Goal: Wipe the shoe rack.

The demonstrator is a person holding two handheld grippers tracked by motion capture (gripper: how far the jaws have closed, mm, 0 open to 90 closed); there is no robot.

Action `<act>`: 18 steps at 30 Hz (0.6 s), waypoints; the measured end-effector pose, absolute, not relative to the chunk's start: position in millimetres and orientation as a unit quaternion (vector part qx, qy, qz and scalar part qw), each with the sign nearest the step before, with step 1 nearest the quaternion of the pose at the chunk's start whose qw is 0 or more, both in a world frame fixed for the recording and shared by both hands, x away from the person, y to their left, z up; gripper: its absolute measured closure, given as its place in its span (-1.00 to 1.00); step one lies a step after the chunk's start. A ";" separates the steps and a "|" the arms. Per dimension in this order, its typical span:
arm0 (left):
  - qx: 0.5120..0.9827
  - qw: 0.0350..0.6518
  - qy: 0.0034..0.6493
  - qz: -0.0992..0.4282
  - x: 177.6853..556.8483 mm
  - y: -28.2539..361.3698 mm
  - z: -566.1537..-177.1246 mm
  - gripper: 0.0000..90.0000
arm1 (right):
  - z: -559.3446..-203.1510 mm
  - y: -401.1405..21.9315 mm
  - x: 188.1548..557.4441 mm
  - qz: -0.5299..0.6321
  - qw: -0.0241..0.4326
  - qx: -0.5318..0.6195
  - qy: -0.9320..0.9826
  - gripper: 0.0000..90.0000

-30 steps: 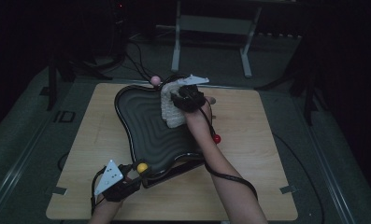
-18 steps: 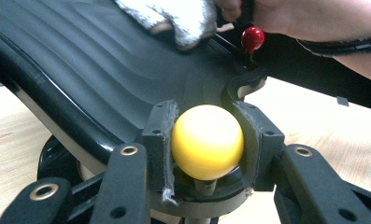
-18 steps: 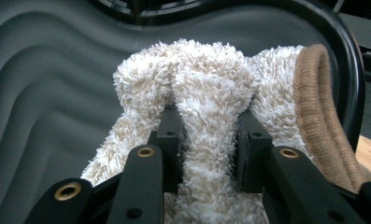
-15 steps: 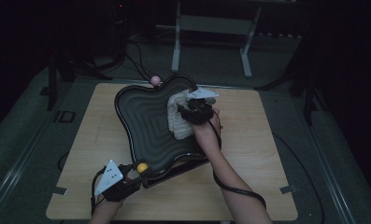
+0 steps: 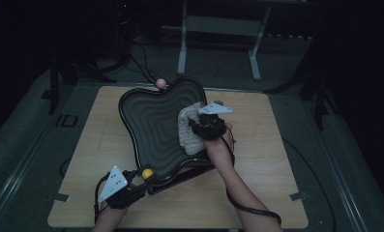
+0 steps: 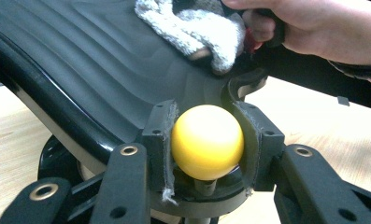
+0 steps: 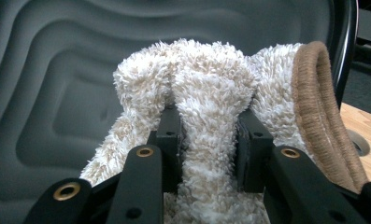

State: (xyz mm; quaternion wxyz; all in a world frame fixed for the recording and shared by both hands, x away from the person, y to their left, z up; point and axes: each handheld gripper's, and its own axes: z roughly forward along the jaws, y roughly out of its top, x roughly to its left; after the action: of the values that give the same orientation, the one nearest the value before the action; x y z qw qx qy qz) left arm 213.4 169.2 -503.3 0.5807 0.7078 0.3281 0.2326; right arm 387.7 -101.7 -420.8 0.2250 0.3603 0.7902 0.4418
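- A wooden desk fills the middle of the high view, with a dark floor around it.
- A black tray with wavy ridges lies on the desk, left of centre in the high view, its near end raised on a stand.
- The left claw sits at the lower left of the high view, at the tray's near corner.
- In the left gripper view its jaws are closed around a yellow ball that stands on a short stem at the tray's edge; the ball fills the gap between the pads.
- The right claw is at the centre of the high view, over the tray's right side, held by a hand whose forearm comes in from the bottom edge.
- In the right gripper view its jaws pinch a fold of a fluffy cream cloth with a brown trimmed edge at the right of that frame.
- The cloth rests on the tray's ridged surface near its right rim.
- A pink ball sits at the tray's far edge, upper centre of the high view.
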 end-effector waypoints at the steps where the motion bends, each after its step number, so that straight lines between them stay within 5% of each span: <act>1: 0.708 0.580 0.328 0.233 213.3 169.1 -503.3 0.33 | -422.0 -102.7 385.4 0.441 0.226 0.360 0.790 0.50; 18: 0.708 0.581 0.328 0.233 213.3 169.1 -503.4 0.33 | -437.1 -111.8 354.5 0.428 0.227 0.351 0.801 0.51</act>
State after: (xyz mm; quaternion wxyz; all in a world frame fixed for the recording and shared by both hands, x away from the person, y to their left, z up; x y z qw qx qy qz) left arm 213.3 169.1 -503.4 0.5806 0.7076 0.3282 0.2332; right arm 354.5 -111.8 -437.1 0.2267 0.3512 0.8012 0.4283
